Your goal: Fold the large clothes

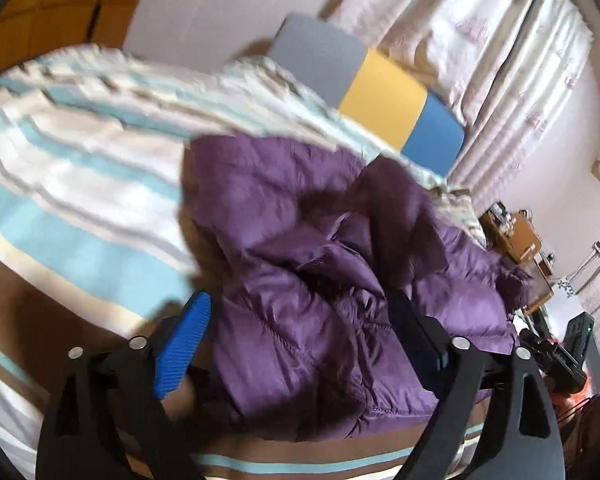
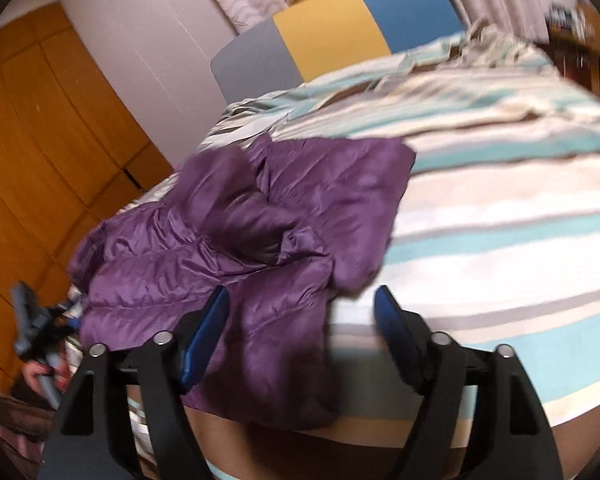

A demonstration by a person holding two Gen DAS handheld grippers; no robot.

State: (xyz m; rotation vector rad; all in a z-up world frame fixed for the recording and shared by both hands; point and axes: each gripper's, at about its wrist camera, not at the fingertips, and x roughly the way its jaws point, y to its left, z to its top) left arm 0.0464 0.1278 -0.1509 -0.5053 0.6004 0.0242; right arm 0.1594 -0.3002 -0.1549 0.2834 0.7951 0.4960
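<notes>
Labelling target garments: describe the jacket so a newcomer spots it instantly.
Start from the bed with the striped cover and its grey, yellow and blue headboard. Near the bed's front edge lies a crumpled purple jacket. It is the only solid-coloured, shiny quilted item there, against pale blue, white and brown stripes.

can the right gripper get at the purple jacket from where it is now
Probably yes: the right gripper is open just above the near edge of the purple jacket on the striped bed cover, nothing between them.

Striped bed [image 2: 500, 208] lay bare right of purple jacket [image 2: 260, 240] — open passage; headboard [image 2: 340, 28] closed far end, wardrobe [image 2: 40, 140] walled left.
</notes>
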